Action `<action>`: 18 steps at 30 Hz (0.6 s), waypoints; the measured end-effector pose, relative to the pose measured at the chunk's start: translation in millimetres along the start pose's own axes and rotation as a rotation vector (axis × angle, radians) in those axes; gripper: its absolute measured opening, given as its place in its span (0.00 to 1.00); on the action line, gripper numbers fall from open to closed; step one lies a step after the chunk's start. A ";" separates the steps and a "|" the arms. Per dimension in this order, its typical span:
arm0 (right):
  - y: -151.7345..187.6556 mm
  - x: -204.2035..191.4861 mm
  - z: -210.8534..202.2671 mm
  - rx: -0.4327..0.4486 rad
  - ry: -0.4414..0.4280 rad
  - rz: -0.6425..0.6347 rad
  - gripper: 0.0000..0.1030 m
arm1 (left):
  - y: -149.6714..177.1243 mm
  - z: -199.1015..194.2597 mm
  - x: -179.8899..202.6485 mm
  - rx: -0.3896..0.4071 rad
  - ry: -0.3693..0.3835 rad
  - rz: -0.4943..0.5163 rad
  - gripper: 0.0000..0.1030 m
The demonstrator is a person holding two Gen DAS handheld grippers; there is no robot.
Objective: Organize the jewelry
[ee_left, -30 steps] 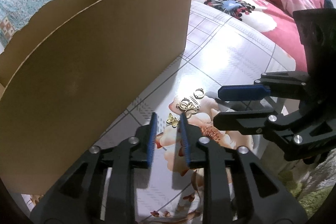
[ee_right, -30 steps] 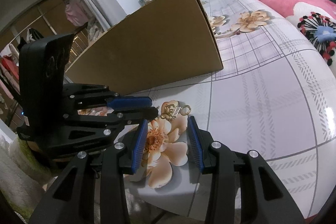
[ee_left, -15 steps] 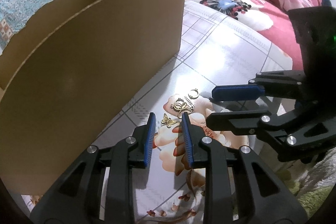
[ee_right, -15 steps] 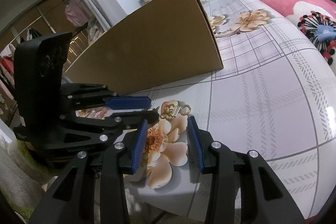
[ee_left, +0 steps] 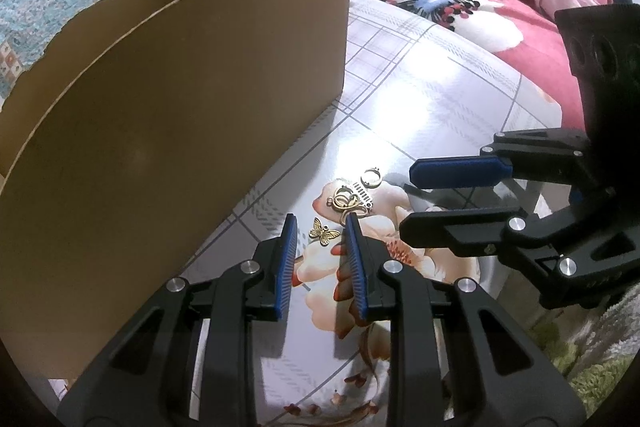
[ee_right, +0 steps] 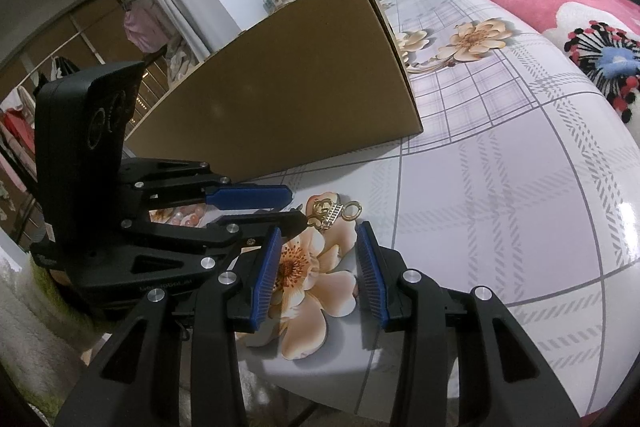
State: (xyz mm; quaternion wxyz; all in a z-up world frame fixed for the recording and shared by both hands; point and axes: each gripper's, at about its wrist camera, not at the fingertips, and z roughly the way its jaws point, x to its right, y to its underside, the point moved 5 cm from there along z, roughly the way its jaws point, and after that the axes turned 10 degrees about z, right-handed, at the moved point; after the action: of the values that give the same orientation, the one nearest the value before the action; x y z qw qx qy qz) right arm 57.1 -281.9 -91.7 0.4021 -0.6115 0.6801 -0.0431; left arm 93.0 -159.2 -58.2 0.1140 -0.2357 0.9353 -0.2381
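Small gold jewelry lies on the flowered tablecloth: a butterfly charm (ee_left: 325, 231), a tangle of gold rings with a silver comb-like piece (ee_left: 352, 199) and a small ring (ee_left: 371, 178). My left gripper (ee_left: 319, 221) is open, its tips on either side of the butterfly charm, just above the cloth. My right gripper (ee_right: 318, 229) is open and empty, its tips just short of the ring cluster (ee_right: 334, 211). Each gripper shows in the other's view, the right one (ee_left: 408, 201) to the right of the jewelry, the left one (ee_right: 294, 205) to the left.
A tall brown cardboard box (ee_left: 172, 99) stands on the table left of the jewelry, also in the right wrist view (ee_right: 304, 99). A pink flowered bed (ee_left: 460, 7) lies behind the table. The table's front edge (ee_right: 360, 375) is close below my right gripper.
My left gripper has moved forward and slightly right, so the butterfly charm now sits between its tips. The right gripper has stayed nearly still.
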 end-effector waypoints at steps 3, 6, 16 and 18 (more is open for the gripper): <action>0.0 0.2 0.1 0.000 0.001 0.000 0.38 | -0.2 0.1 2.6 0.004 0.007 0.015 0.13; -0.7 -0.2 -1.4 0.001 0.003 0.000 0.38 | -0.5 0.0 3.4 0.007 0.004 0.026 0.13; -2.9 -5.7 -6.6 0.011 0.034 -0.026 0.38 | 4.8 -3.2 -1.0 0.027 0.001 0.006 0.12; -4.5 -7.2 -6.3 0.010 0.042 -0.038 0.38 | 7.8 -5.0 -4.2 0.028 -0.001 -0.005 0.12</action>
State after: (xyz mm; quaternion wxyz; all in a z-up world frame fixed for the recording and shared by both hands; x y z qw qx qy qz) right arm 56.4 -279.5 -81.4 0.3899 -0.6215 0.6762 -0.0669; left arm 91.9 -149.1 -57.3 0.1172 -0.2365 0.9311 -0.2516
